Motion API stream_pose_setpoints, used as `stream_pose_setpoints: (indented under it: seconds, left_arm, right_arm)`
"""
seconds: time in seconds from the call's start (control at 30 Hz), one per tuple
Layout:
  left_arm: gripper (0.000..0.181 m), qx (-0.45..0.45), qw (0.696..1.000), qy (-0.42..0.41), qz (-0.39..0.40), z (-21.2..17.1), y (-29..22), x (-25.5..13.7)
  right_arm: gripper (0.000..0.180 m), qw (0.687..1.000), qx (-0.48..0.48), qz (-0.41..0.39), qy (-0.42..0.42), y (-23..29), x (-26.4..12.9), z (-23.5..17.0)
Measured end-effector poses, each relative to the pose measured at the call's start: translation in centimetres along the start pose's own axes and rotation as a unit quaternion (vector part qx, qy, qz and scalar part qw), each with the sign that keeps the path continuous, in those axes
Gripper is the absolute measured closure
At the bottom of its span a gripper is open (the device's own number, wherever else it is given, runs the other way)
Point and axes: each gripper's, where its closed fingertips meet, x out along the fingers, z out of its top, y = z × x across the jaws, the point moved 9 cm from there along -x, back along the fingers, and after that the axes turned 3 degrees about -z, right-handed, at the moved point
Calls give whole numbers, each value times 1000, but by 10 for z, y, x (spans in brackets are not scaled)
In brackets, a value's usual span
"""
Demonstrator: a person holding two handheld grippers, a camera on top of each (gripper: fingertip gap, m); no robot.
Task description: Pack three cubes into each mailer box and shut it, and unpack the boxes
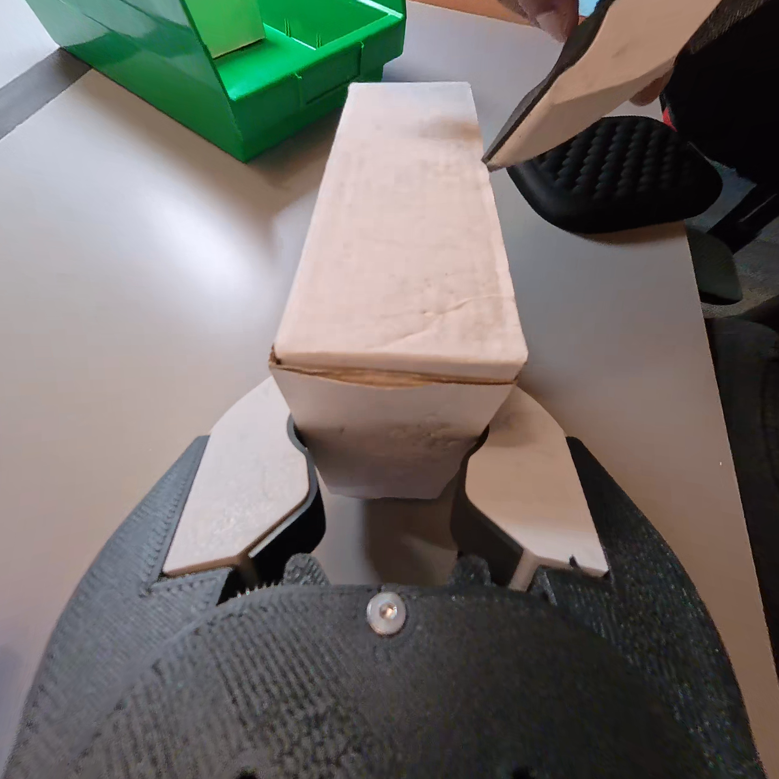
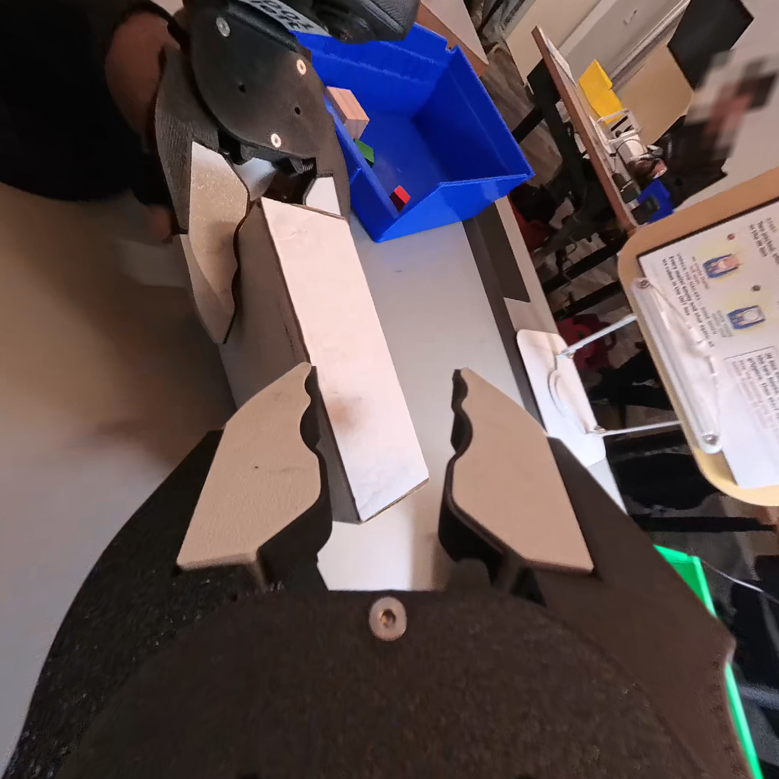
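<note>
Clamped in the left gripper [image 1: 390, 442] is the near end of the closed white mailer box [image 1: 404, 253], which lies on the bench [image 1: 126, 274]. Beyond it, the right gripper [image 2: 381, 373] has its jaws apart, one fingertip at the far top edge. Best to steady the box and catch the lid seam squarely before lifting.

**Closed box on table, cubes in bin**

White mailer box [image 1: 396, 236], long and narrow, lid shut, scuffed and creased, lies flat on the table, near end clamped. Wooden cube [image 2: 349, 111], green cube [image 2: 366, 151], red cube [image 2: 399, 197] sit in the far blue bin.
</note>
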Motion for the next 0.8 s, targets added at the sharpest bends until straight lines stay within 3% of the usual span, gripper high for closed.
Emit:
stream_pose_setpoints:
  seconds: [0.2, 0.63, 0.8]
  left_arm:
    - [107, -40, 999, -3, -6, 1, 3, -1]
    - [109, -44, 999, 1, 1, 2, 2, -5]
    - [109, -54, 999, 7, -6, 2, 1, -3]
  right_arm:
    - [128, 994, -86, -60, 16, 7, 1, 9]
    - [125, 992, -107, -49, 36, 4, 7, 11]
    - [131, 993, -108, -51, 23, 0, 5, 18]
